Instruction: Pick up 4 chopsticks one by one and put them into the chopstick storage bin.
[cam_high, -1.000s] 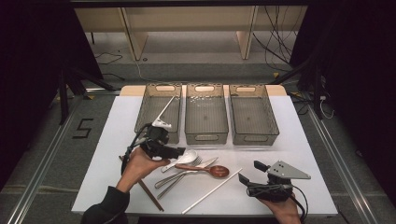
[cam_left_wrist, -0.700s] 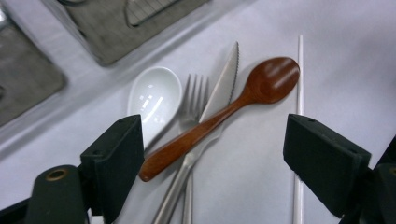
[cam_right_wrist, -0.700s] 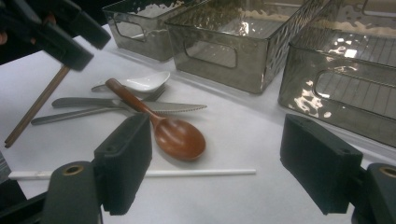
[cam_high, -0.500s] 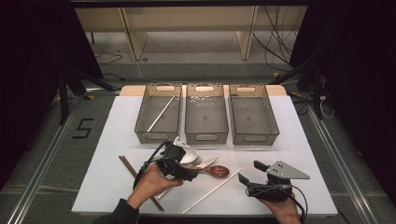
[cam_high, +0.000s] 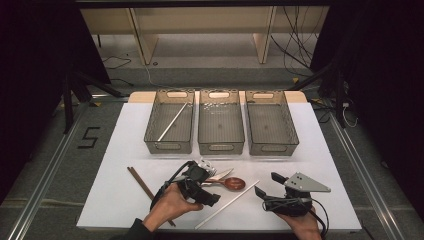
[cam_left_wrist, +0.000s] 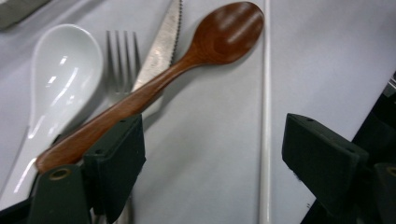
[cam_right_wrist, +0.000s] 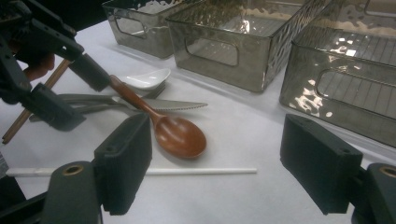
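My left gripper hovers low over a pile of cutlery near the table's front, jaws open. In the left gripper view a wooden spoon lies with its handle against the left jaw, and a white chopstick runs between the jaws. Beside them lie a white ceramic spoon, a fork and a serrated knife. My right gripper rests open at the front right, holding nothing, facing the wooden spoon and the white chopstick. The left gripper appears there at upper left.
Three clear grey bins stand in a row at the back; the left one holds a white chopstick. Brown chopsticks lie at the front left. A white sheet covers the table.
My left gripper has come back from the left bin, where a white chopstick now lies, down to the cutlery pile. The right gripper has stayed still.
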